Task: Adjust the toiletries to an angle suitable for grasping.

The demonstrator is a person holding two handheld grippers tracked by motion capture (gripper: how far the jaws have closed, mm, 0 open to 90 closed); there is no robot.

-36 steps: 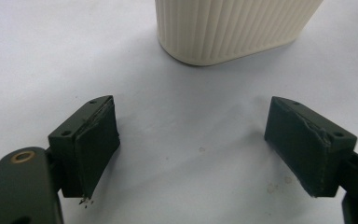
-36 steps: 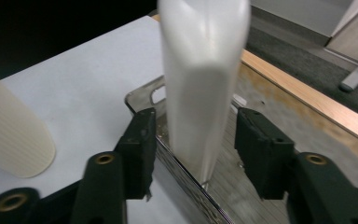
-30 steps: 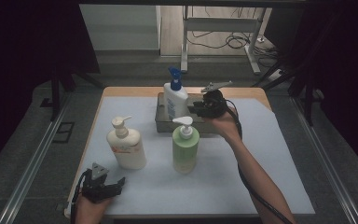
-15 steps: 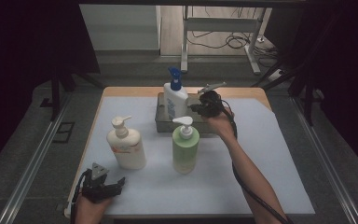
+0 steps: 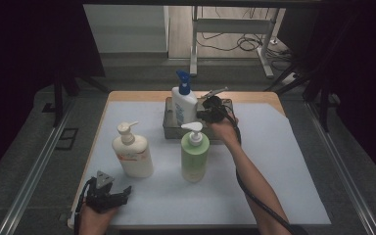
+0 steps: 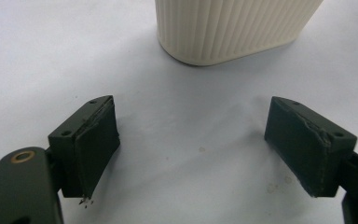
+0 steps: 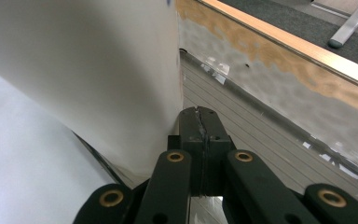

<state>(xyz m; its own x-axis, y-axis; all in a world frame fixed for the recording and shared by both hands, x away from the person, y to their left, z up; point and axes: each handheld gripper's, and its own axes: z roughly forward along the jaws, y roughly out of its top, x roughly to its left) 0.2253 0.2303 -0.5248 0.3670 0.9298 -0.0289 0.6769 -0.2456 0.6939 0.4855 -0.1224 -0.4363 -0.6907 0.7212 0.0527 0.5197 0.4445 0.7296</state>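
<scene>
The right hand-held gripper (image 5: 206, 113) has just closed its jaws fully on nothing and sunk into the grey metal tray (image 5: 169, 128), beside the white blue-pump bottle (image 5: 184, 106) standing inside.

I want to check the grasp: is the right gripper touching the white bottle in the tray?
Cannot tell. In the right gripper view the right gripper is shut on nothing, right beside the white bottle in the tray; no clear gap or contact shows.

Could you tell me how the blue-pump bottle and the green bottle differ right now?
The blue-pump bottle is white and stands inside the metal tray, with the shut right gripper beside it; the green bottle has a white pump and stands on the white mat, nearer the person. Both are upright pump bottles.
</scene>
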